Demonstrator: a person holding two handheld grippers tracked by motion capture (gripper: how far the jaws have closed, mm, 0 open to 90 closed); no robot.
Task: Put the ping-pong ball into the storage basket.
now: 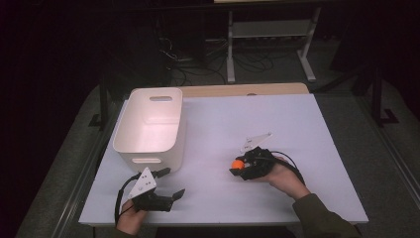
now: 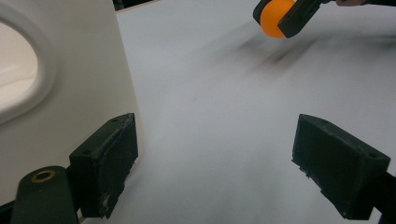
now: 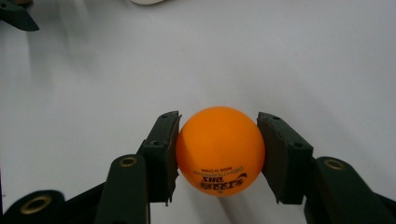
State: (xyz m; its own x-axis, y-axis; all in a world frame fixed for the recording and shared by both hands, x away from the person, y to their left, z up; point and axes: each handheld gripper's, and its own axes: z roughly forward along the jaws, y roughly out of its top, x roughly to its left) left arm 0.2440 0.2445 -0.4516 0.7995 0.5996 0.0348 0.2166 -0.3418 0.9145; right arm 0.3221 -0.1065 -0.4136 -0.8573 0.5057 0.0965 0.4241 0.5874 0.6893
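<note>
An orange table-tennis ball (image 3: 219, 150) with black print sits clamped between the two black pads of my right gripper (image 3: 218, 156), just above the white table. From above, that ball (image 1: 238, 164) shows at the tip of the right gripper (image 1: 239, 166), right of the table's middle. The left gripper view catches the same ball (image 2: 274, 17) far off at the top. My left gripper (image 1: 171, 183) rests near the front left edge, jaws wide apart with nothing between them (image 2: 215, 158). It lies just in front of the white bin (image 1: 148, 126).
The white plastic bin (image 2: 60, 84) with cut-out handles stands at the table's left, close beside my left jaw. The white tabletop (image 1: 277, 119) ends in a wooden strip at the far side. Beyond it are a metal stand and cables on the dark floor.
</note>
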